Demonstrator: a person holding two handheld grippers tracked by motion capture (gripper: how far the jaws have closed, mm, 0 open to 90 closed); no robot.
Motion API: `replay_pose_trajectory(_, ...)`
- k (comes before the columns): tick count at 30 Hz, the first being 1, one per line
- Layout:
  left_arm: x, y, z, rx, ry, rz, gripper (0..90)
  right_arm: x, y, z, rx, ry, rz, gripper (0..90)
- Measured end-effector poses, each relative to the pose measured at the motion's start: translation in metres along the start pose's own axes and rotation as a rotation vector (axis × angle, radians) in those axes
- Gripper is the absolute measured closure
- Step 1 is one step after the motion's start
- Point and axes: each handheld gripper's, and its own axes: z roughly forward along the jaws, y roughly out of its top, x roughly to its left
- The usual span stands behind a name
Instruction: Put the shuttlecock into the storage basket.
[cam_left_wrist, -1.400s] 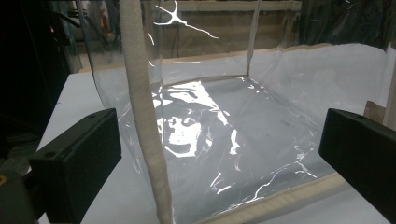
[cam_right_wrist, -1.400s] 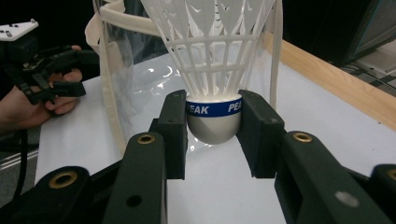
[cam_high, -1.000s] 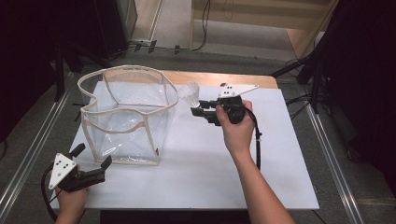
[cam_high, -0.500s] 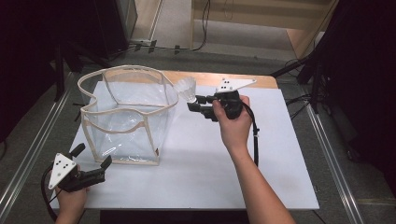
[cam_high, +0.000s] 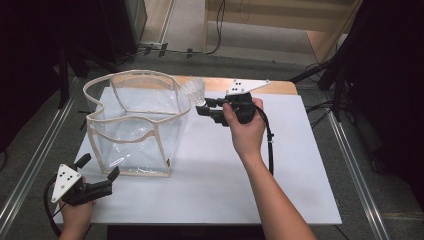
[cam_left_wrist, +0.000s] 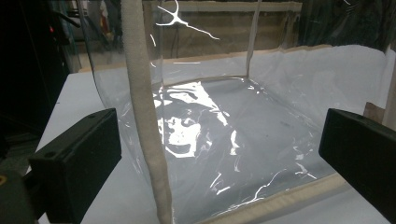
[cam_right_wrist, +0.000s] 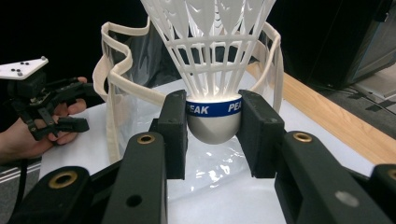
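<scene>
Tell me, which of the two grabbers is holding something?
The right gripper: its jaws pinch a white shuttlecock by its round cork. The left gripper is open, holding nothing.

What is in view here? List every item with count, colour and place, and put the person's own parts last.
clear bag: 1, transparent plastic with cream fabric trim and handles, standing open on the left half of the white sheet.
shuttlecock: 1, white plastic skirt, white cork with a blue band, held above the table beside the bag's right rim.
white sheet: 1, white, covering most of the table top.
table: 1, wood edge showing along the far side.
left hand-held gripper: 1, black with a grey plate, jaws apart, near the bag's front left corner.
right hand-held gripper: 1, black, jaws closed on the shuttlecock's cork.
hands: 2, the left at the bottom left, the right mid-table.
</scene>
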Motion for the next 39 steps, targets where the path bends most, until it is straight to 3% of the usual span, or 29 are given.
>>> replay_pose_trajectory(39, 0.0, 0.0, 0.0, -0.002, -0.004, -0.003, 0.0, 0.003, 0.019, 0.035, -0.006, 0.032, -0.004, 62.3)
